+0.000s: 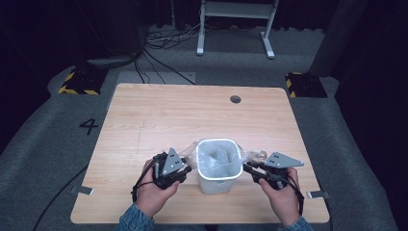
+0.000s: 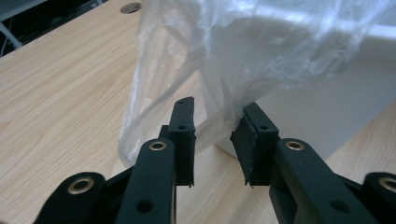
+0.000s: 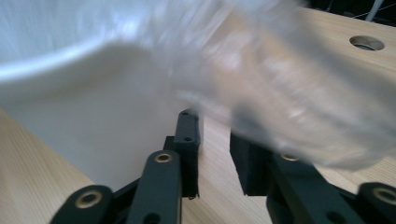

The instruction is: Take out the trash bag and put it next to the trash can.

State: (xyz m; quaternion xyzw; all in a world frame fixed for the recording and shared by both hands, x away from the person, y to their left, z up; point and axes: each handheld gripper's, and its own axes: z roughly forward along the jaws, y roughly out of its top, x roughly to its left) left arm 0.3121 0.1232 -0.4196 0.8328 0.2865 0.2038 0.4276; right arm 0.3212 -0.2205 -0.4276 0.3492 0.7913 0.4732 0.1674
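Observation:
A small white bin (image 1: 219, 184) stands near the table's front edge, lined with a clear plastic bag (image 1: 217, 155) whose edges spill over both sides. My left gripper (image 1: 188, 168) sits at the bin's left side. In the left gripper view the left gripper (image 2: 217, 119) is open, and a twisted strand of the bag (image 2: 243, 42) runs between its jaws, touching the right one, with the bin (image 2: 322, 107) just behind. My right gripper (image 1: 245, 167) is at the bin's right side. There the right gripper (image 3: 215, 133) is open beside the bin (image 3: 93, 116), and the blurred bag (image 3: 285, 88) drapes over its right jaw.
The wooden table (image 1: 144, 120) has a round cable hole (image 1: 235, 99) at the back. On the floor beyond are cables (image 1: 163, 41), a white frame (image 1: 235, 19) and two yellow-black blocks (image 1: 79, 82), (image 1: 305, 84).

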